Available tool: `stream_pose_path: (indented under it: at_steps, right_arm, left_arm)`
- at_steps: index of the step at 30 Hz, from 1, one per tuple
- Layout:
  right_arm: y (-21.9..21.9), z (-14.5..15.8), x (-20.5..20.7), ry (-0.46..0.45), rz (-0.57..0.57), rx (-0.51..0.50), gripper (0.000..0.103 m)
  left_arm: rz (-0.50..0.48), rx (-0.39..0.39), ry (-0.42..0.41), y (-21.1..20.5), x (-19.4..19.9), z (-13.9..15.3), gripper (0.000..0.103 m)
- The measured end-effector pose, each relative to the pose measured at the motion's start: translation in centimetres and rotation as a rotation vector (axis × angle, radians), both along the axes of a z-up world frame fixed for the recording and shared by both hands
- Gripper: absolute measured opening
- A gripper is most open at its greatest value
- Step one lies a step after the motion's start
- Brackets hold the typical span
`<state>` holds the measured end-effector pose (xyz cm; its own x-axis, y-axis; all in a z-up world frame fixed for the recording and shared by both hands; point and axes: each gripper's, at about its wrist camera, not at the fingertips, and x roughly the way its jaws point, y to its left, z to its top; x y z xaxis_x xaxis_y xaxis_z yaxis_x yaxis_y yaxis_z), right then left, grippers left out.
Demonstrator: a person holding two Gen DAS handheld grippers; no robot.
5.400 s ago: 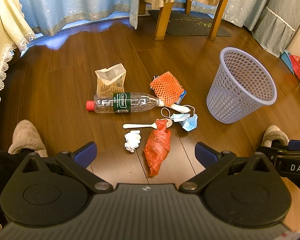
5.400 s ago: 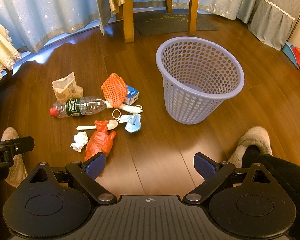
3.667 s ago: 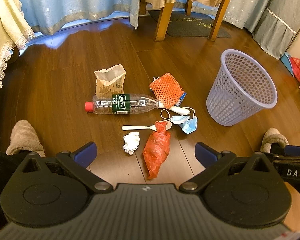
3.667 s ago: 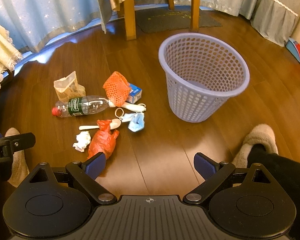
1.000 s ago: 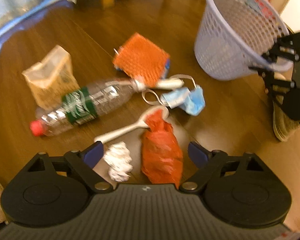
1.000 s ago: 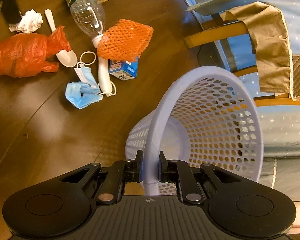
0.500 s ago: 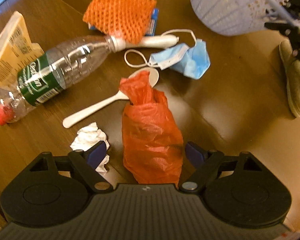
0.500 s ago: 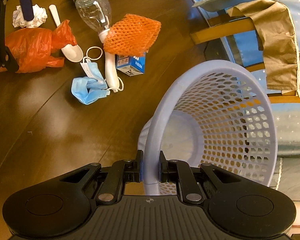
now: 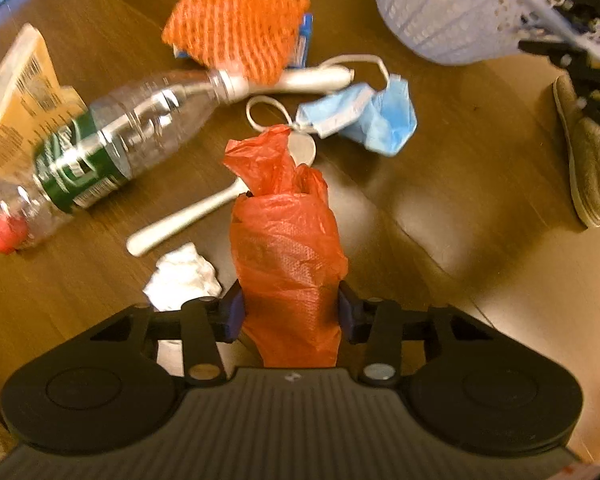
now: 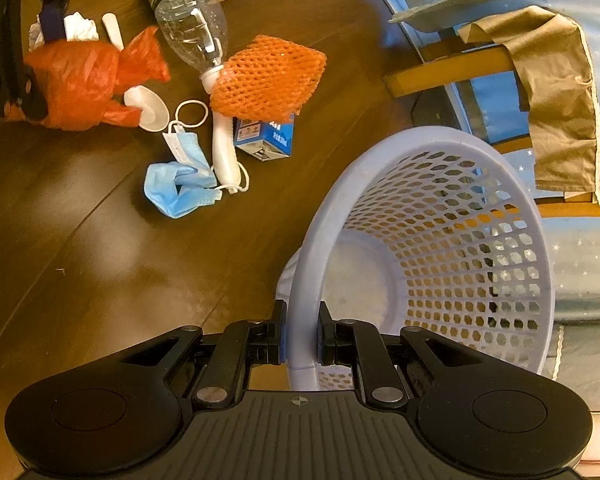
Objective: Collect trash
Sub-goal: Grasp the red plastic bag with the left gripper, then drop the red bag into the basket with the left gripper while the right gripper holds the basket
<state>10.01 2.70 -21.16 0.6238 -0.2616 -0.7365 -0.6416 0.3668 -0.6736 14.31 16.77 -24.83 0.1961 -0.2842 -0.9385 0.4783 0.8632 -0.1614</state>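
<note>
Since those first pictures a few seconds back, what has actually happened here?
The left gripper has come down over the red plastic bag, and its jaws have just been closing on it. The right gripper has clamped the rim of the lavender basket and tipped it toward the litter. The bottle, spoon, tissue, face mask and orange net lie where they did.

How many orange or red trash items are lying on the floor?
2: the red plastic bag between the left gripper fingers, and the orange foam net over the bottle neck.
</note>
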Motion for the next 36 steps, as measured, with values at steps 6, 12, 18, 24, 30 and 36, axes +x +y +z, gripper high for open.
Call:
stream_pose_path:
  at_steps: [6,12,18,24,30,36]
  right_arm:
    - [0.3,-0.2,-0.3,0.004,0.021,-0.013,0.010]
    - [0.2,-0.5,-1.0,0.011,0.044,-0.025,0.010]
    - [0.3,-0.5,-1.2,0.014,0.063,-0.035,0.010]
    - [0.5,-0.5,-1.3,0.015,0.066,-0.035,0.010]
    - [0.5,-0.6,-1.7,0.027,0.068,-0.031,0.009]
    - [0.3,-0.6,-1.6,0.034,0.056,-0.019,0.009]
  left_arm:
    - [-0.013,-0.001,-0.058,0.8,1.1,4.5,0.039]
    - [-0.063,-0.036,-0.137,0.6,3.7,11.1,0.039]
    - [-0.194,-0.115,-0.224,-2.2,4.9,17.4,0.039]
    - [-0.274,-0.191,-0.248,-6.1,5.7,20.0,0.041]
    - [-0.291,-0.229,-0.276,-9.1,6.6,19.9,0.053]
    - [-0.275,-0.271,-0.297,-9.2,6.6,20.0,0.076]
